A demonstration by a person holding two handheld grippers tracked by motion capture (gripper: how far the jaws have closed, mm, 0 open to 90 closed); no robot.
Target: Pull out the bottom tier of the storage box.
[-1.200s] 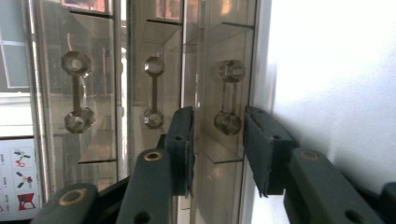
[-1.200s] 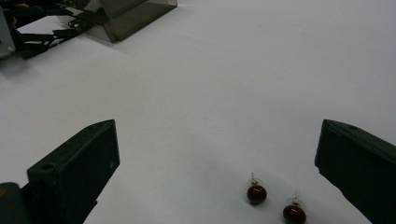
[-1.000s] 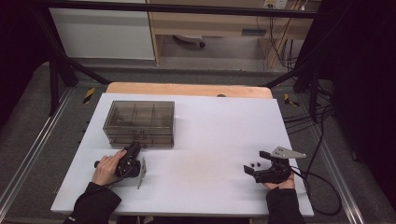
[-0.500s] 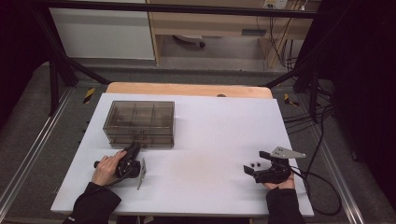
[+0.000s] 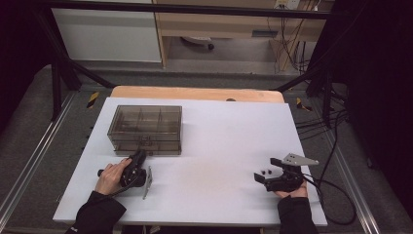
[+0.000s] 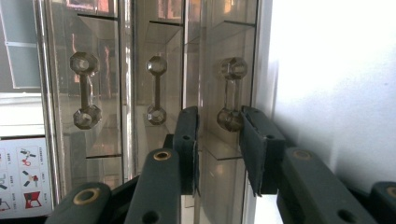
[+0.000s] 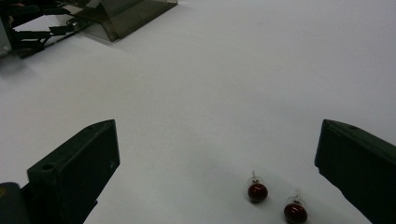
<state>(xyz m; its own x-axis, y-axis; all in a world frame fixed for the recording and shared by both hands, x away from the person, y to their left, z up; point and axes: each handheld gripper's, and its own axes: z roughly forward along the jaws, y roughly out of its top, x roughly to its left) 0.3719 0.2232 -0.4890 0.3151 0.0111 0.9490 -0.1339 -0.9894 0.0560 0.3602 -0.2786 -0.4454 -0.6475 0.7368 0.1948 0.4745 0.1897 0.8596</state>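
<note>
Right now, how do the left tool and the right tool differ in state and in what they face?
The left tool has its jaws narrowed around a drawer handle of the clear drawer box; the right tool stands wide open, holding nothing. The left tool faces the box; the right tool faces two red earrings on the table. Both rest low on it.

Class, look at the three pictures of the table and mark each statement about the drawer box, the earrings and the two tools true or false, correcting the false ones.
1. The left tool has a drawer handle between its jaws. True.
2. The right tool is shut on an earring. False: its jaws stand wide open, holding nothing.
3. Two red earrings lie on the table. True.
4. The drawer box stands beside the right tool. False: it stands at the left tool.
</note>
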